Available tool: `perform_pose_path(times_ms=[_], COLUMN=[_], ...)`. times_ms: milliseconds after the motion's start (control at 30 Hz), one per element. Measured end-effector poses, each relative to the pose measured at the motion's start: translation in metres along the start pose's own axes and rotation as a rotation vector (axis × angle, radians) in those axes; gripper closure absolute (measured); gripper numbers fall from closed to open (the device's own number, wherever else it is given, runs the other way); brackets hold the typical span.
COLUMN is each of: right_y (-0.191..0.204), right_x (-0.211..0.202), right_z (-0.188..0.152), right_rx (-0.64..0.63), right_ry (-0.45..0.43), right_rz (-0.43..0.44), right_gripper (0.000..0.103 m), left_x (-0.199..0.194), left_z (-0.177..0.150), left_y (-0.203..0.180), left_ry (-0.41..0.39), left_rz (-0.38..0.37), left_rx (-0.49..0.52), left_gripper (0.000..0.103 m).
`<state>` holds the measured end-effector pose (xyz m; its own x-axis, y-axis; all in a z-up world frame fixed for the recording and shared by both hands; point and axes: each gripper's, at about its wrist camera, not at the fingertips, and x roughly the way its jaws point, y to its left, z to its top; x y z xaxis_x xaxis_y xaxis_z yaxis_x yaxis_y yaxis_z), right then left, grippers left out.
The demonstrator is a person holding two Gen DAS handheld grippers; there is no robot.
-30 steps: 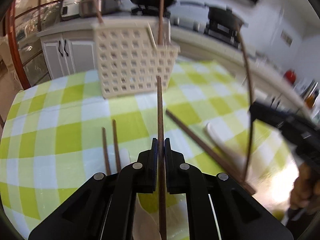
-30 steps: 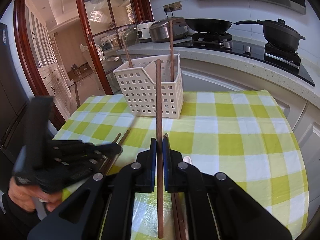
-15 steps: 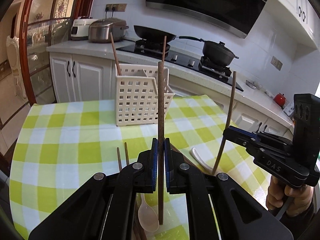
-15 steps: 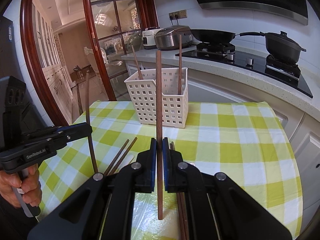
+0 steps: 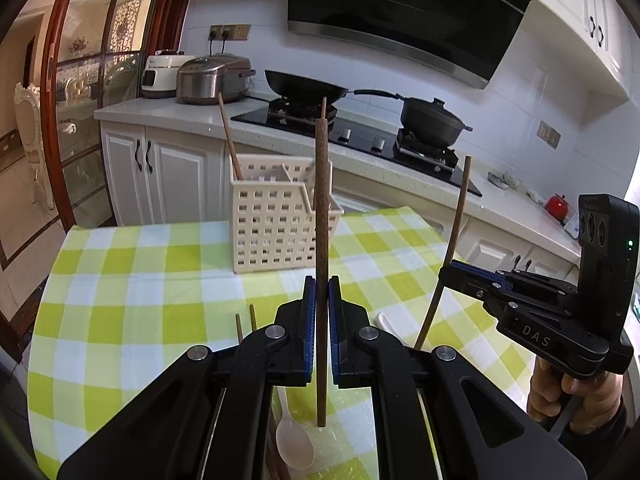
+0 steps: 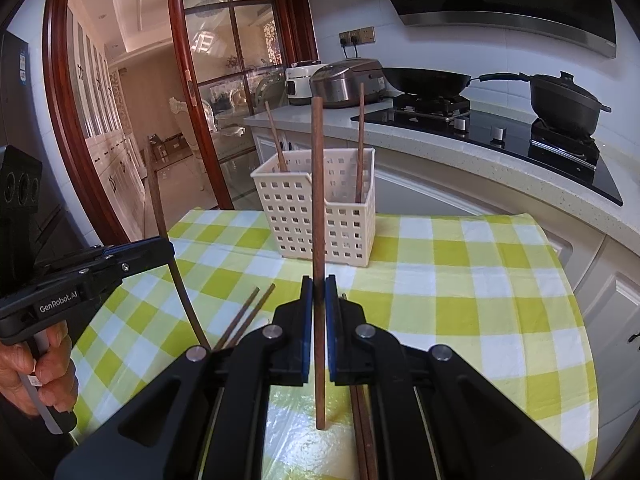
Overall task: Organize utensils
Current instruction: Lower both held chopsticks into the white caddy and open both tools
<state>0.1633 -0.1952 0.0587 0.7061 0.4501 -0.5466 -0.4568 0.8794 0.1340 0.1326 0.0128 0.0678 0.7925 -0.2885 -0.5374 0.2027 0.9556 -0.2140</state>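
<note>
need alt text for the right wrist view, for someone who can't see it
The right gripper, shut on a dark wooden chopstick held upright, faces a white slotted utensil basket with two chopsticks standing in it, on a green-and-white checked tablecloth. At left, the left gripper holds another chopstick; more lie loose on the cloth.

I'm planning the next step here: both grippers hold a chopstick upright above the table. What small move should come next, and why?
Probably carry the left gripper forward until its chopstick is over the white basket, then lower it in. The basket already holds two chopsticks, and the right gripper grips its own chopstick too, so one should go first.
</note>
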Motion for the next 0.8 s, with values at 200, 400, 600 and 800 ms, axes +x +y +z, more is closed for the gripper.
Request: perform_pose_path(times_ms=[200,400,600,800], right_y=[-0.003,-0.005,-0.007,-0.014], right_x=[-0.006,0.0,0.012,0.041], right_z=[0.047,0.105,0.156,0.19], right_rx=[-0.02,-0.025,-0.036,-0.025], right_ry=[-0.057,-0.113,-0.159,-0.169], right_rz=[-0.009,-0.023,-0.034,-0.028], right_gripper=[0.097,0.097,0.097,0.097], left_x=[-0.015,-0.018,-0.013,0.008], left_z=[0.039,0.095,0.151,0.192], left_y=[-0.005,-0.004,-0.003,0.003], left_ry=[-0.06,-0.118,-0.177,-0.201], left_rz=[0.01,0.036,0.064,0.1], left_rx=[0.044,0.064,0.089,0.101], left_gripper=[0.097,0.097,0.097,0.097])
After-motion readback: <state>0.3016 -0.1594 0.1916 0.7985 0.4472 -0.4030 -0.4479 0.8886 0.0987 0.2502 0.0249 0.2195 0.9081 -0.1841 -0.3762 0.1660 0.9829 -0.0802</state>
